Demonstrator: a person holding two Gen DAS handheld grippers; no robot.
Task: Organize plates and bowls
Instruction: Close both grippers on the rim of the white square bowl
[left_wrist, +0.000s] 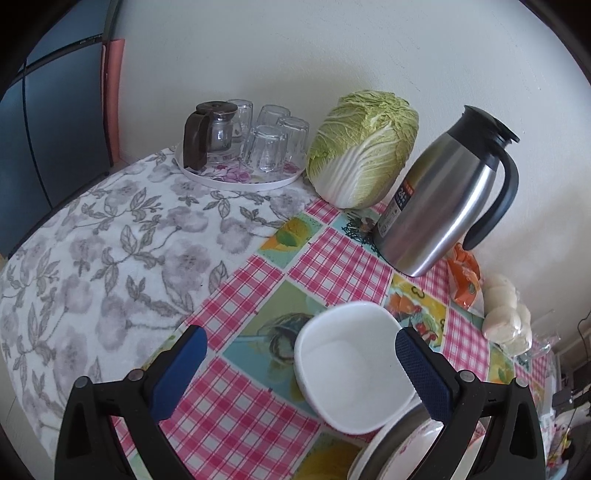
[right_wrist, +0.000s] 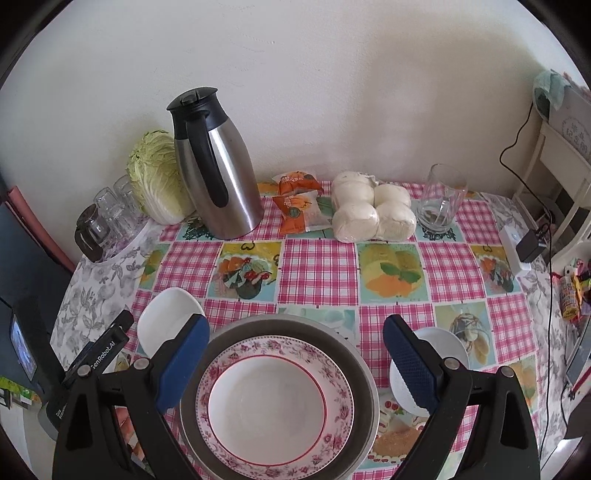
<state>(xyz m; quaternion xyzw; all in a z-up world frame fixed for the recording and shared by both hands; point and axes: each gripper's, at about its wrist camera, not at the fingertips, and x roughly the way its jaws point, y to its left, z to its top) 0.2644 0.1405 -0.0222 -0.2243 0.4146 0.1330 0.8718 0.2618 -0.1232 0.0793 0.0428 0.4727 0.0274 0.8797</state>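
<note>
Gathering the dishes toward one stack, by my reading: the floral plate (right_wrist: 275, 402) already sits inside the steel basin (right_wrist: 364, 373), and that basin is my landmark for everything else.

Left of the basin, just beside its rim, stands the squarish white bowl (left_wrist: 351, 365). My left gripper (left_wrist: 301, 369) hovers around it, fingers wide apart, the bowl between them but nearer the right-hand pad; neither pad looks to be touching it. I judge this bowl to be the next pickup. The move calls for bringing one pad inside the rim and one outside, closing on the wall, then lifting and carrying right onto the plate. Glazed ware, so it may slip in a light pinch.

Over the basin itself, my right gripper (right_wrist: 295, 365) hangs spread wide and empty, its pads straddling the rim.

Right of the basin, close by its edge, sits a round white bowl (right_wrist: 448, 349), partly hidden behind my right-hand pad. It looks untouched; likely the right gripper's job.

Views differ. The left wrist view shows only a sliver of basin and plate at bottom right, but gives the tray of glasses (left_wrist: 266, 144) and Chinese cabbage (left_wrist: 364, 151) beyond it clearly. The right wrist view alone shows the round bowl, the steamed buns (right_wrist: 373, 212) and the lone glass (right_wrist: 441, 199) behind the basin. The thermal carafe (right_wrist: 218, 166) shows in both.
</note>
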